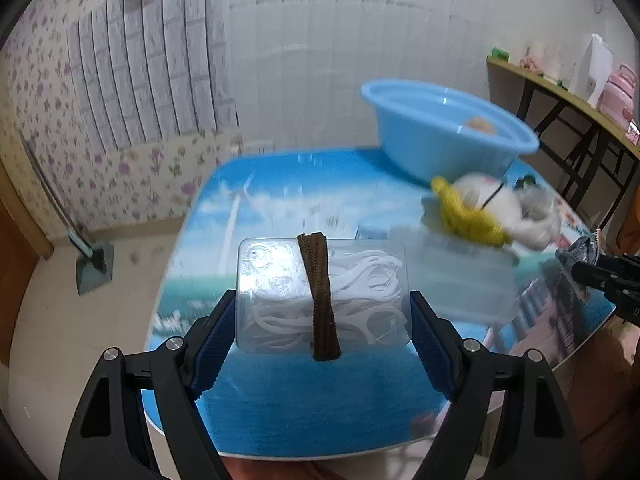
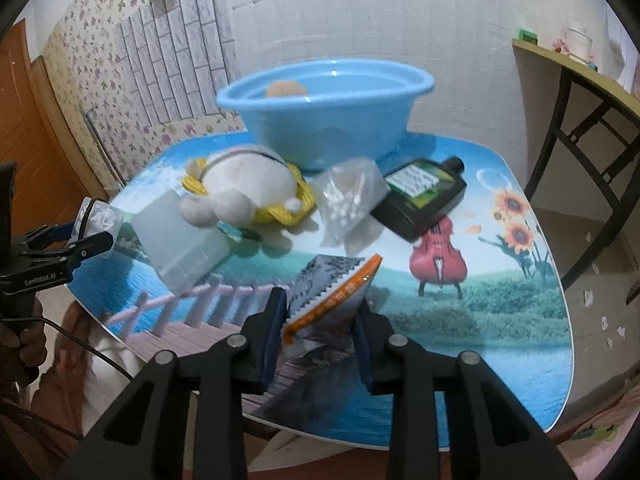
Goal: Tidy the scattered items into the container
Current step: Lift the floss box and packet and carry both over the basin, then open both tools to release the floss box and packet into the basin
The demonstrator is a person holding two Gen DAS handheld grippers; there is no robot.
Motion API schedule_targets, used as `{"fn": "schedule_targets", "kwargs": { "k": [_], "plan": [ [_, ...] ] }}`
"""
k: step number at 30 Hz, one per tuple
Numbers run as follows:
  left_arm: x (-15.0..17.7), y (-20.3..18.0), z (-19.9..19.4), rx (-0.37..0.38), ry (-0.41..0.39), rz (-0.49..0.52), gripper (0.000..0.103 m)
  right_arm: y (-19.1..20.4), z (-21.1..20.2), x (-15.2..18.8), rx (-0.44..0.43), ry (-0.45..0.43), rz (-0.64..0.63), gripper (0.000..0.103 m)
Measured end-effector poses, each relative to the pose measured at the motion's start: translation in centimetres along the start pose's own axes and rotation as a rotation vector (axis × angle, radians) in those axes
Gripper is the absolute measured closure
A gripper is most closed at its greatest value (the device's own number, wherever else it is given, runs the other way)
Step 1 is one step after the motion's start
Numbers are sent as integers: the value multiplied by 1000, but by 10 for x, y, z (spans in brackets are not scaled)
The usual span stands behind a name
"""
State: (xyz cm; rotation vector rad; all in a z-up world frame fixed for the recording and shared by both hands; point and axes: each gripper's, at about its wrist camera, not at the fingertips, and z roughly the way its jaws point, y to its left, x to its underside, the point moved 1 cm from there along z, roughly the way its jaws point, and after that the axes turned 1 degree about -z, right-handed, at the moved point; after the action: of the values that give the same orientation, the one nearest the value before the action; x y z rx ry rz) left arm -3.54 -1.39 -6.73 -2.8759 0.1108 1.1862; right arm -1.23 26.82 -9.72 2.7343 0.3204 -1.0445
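A clear floss-pick box (image 1: 323, 295) (brown band across it) is clamped between the left gripper (image 1: 322, 316) jaws; a crinkled snack packet (image 2: 332, 296) is pinched between the right gripper (image 2: 320, 332) jaws.

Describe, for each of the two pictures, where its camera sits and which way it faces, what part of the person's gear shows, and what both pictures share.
Left wrist: sits on the left gripper, facing across the table toward the blue basin; its fingers clamp a clear box.
Right wrist: sits on the right gripper, facing the blue basin; its fingers hold a snack packet; the left gripper and a hand show at left.
Shared: basin, plush toy, table.
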Motion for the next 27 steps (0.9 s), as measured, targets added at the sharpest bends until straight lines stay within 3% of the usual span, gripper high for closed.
{"fn": "schedule_targets", "kwargs": {
  "k": [11,22,27],
  "plan": [
    [-69,-34,-26,78,-152,44,21,14,-25,-51,-48,-116,-44,72],
    [-125,-78,9,125,-176,111,21,0,-13,-109,-66,-197,-22,72],
    [-142,-98,33,131,-152,160,21,-9,3,-131,-72,-202,-30,72]
  ]
}}
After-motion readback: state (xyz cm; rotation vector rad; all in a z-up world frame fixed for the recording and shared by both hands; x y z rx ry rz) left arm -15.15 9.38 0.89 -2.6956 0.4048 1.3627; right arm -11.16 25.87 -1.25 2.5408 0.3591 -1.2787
